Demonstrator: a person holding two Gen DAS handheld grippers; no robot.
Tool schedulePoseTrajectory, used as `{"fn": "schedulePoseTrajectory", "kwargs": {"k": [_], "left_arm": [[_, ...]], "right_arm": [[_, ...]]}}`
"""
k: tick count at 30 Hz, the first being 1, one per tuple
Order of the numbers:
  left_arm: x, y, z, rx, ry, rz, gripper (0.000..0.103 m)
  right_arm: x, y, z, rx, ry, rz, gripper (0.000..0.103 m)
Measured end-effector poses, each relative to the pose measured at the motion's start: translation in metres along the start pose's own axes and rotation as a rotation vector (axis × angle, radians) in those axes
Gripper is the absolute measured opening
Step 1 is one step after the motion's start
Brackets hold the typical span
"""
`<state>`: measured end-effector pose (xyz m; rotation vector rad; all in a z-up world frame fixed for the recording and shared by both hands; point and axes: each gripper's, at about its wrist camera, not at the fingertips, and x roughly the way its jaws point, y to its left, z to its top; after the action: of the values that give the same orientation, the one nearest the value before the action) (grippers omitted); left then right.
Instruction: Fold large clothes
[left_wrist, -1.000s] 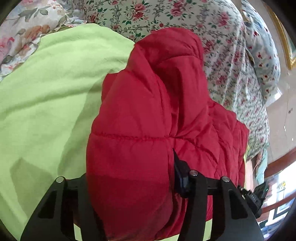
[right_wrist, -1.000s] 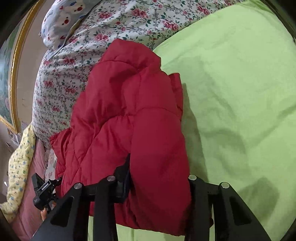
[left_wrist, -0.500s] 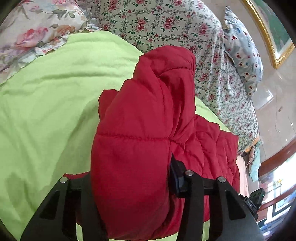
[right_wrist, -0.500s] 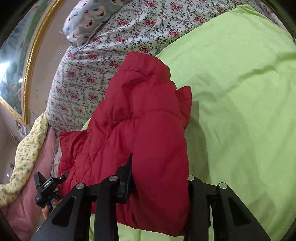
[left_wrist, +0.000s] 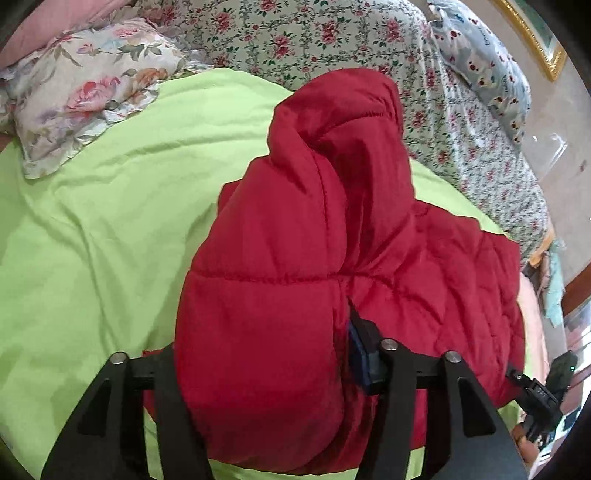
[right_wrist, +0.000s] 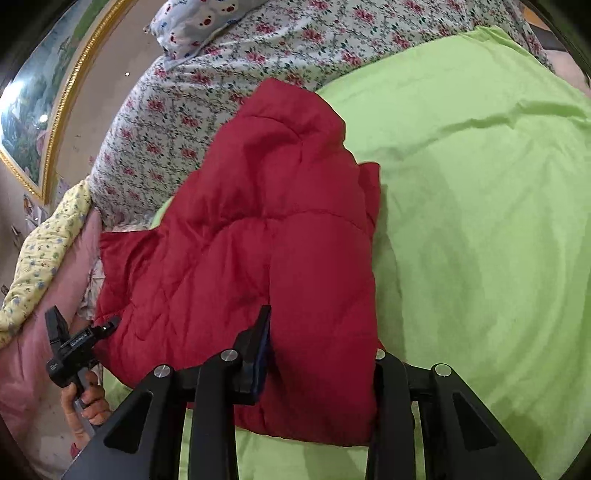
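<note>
A red quilted puffer jacket (left_wrist: 314, 240) lies bunched on a lime green bed cover (left_wrist: 103, 229). My left gripper (left_wrist: 266, 354) is shut on a thick fold of the jacket, which bulges between the jaws and hides the left finger. In the right wrist view the same jacket (right_wrist: 258, 229) lies on the green cover (right_wrist: 480, 221). My right gripper (right_wrist: 321, 350) is shut on another thick fold at the jacket's near edge. The left gripper (right_wrist: 70, 347) and the hand holding it show at the lower left of that view.
A floral pillow (left_wrist: 85, 88) lies at the far left of the cover. A rose-print sheet (left_wrist: 332, 37) covers the bed behind the jacket, with a blue patterned pillow (left_wrist: 484, 62) beyond. A gold-framed picture (right_wrist: 48, 96) hangs on the wall. A yellow floral cloth (right_wrist: 40, 254) lies at the bed's edge.
Both grippers have pulled back and up with the jacket still held; more of the bed, pillows and wall comes into view. The jacket's far part has slid onto the green cover.
</note>
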<state>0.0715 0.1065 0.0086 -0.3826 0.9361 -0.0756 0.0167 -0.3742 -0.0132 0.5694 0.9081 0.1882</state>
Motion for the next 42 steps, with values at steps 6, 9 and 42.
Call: {"fn": "schedulePoseTrajectory", "kwargs": {"k": [6, 9, 42], "left_arm": [[-0.003, 0.009, -0.001, -0.032, -0.009, 0.017, 0.072], [-0.005, 0.007, -0.001, -0.026, -0.024, 0.033, 0.073], [-0.045, -0.003, 0.004, 0.054, -0.11, 0.266, 0.091]], "right_arm": [[0.0, 0.0, 0.002, 0.005, 0.0, -0.012, 0.036], [-0.001, -0.003, 0.001, 0.02, -0.003, -0.016, 0.041], [-0.03, 0.024, 0.019, -0.114, -0.118, -0.12, 0.091]]}}
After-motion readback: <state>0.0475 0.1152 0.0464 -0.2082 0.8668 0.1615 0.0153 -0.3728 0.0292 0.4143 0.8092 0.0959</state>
